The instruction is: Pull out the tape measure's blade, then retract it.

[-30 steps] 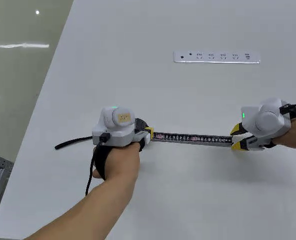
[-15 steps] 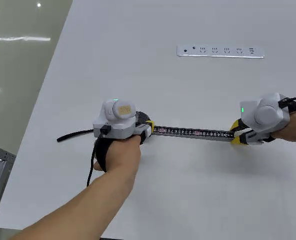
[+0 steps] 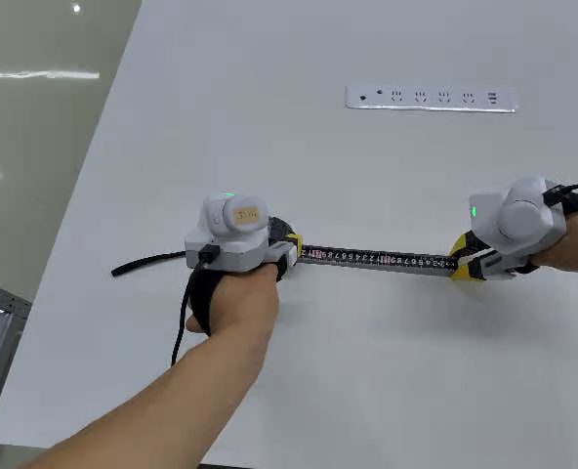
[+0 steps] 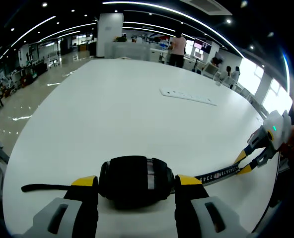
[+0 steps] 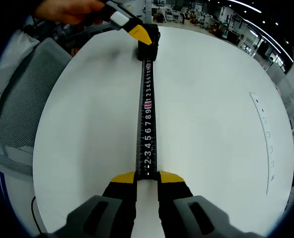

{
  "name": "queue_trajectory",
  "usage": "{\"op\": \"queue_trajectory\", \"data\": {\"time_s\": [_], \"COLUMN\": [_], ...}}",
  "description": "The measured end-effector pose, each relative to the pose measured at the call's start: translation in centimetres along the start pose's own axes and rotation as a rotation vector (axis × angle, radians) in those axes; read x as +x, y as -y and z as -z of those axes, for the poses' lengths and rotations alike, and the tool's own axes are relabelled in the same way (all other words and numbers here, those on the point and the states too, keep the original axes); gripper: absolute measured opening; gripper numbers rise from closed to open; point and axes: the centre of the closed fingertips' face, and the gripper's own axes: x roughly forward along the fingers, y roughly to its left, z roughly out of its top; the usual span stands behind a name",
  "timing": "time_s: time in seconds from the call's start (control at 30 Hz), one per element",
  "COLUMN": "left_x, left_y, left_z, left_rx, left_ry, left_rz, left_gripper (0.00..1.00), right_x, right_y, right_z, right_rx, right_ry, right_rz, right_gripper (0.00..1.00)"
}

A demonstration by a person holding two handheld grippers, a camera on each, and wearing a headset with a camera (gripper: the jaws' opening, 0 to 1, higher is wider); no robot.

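Tape measure (image 3: 348,257) lies stretched across the white table (image 3: 367,371), where we clamp the left gripper (image 4: 136,184) on its black case (image 4: 135,173) as an anchor and close the right gripper (image 5: 147,178) on the tip of the black, white-numbered blade (image 5: 147,114) to hold it taut.

I read the tape measure case (image 4: 135,179) as black with a pale grey band down its face. Its blade (image 5: 147,114) is black too, printed with white numerals and ticks (one red patch partway along). The left gripper (image 4: 137,182) and right gripper (image 5: 147,177) have yellow tips on grey jaws, white shells and a green light each. The table (image 3: 367,176) is plain white, the power strip (image 3: 430,98) is white, and the cable (image 3: 147,264) is black.
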Motion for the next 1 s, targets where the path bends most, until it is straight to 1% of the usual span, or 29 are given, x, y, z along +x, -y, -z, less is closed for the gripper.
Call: {"op": "queue_trajectory", "data": {"time_s": [0.17, 0.3, 0.5, 0.8, 1.0], "left_x": [0.02, 0.06, 0.01, 0.00, -0.02], "left_y": [0.01, -0.01, -0.05, -0.06, -0.02], "left_z": [0.00, 0.02, -0.01, -0.06, 0.08], "left_rx": [0.001, 0.002, 0.022, 0.033, 0.034], "left_ry": [0.000, -0.006, 0.008, 0.023, 0.025], "left_rz": [-0.001, 0.008, 0.011, 0.019, 0.023], "left_gripper": [0.59, 0.59, 0.58, 0.57, 0.56], "right_x": [-0.01, -0.02, -0.02, -0.04, -0.03], "right_y": [-0.06, -0.10, -0.08, -0.11, -0.02], "right_z": [0.02, 0.01, 0.04, -0.01, -0.19], "right_rx": [-0.007, -0.008, -0.002, 0.000, 0.022], "right_ry": [-0.005, -0.004, 0.000, 0.002, 0.012], "right_rz": [-0.004, -0.003, -0.002, 0.002, 0.011], "right_gripper": [0.15, 0.15, 0.15, 0.14, 0.14]}}
